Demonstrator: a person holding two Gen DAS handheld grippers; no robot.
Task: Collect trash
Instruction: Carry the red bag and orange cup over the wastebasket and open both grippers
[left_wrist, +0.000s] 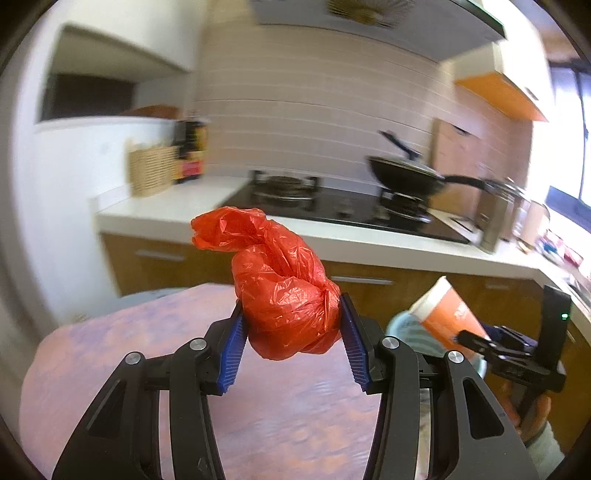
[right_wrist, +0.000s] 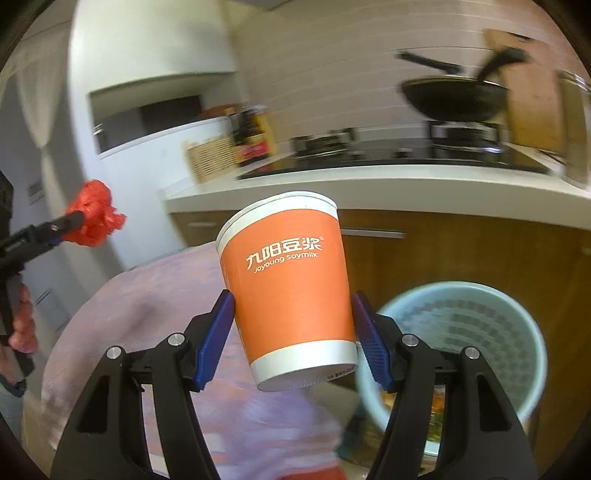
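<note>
A crumpled red plastic bag (left_wrist: 284, 291) is pinched between the blue pads of my left gripper (left_wrist: 291, 325), held up above a round table. My right gripper (right_wrist: 293, 330) is shut on an orange and white paper soymilk cup (right_wrist: 291, 291), tilted a little with its rim leaning left. In the right wrist view the red plastic bag (right_wrist: 94, 214) shows at far left on the other gripper's tip. In the left wrist view the paper cup (left_wrist: 447, 314) appears at lower right. A pale blue waste bin (right_wrist: 472, 332) stands on the floor to the right of and below the cup.
A round table with a pink and purple cloth (left_wrist: 147, 362) lies below both grippers. Behind runs a white kitchen counter (left_wrist: 369, 243) with a hob, a black wok (left_wrist: 406, 177), a wicker basket (left_wrist: 151, 170) and sauce bottles. Wooden cabinet doors (right_wrist: 461, 258) stand behind the bin.
</note>
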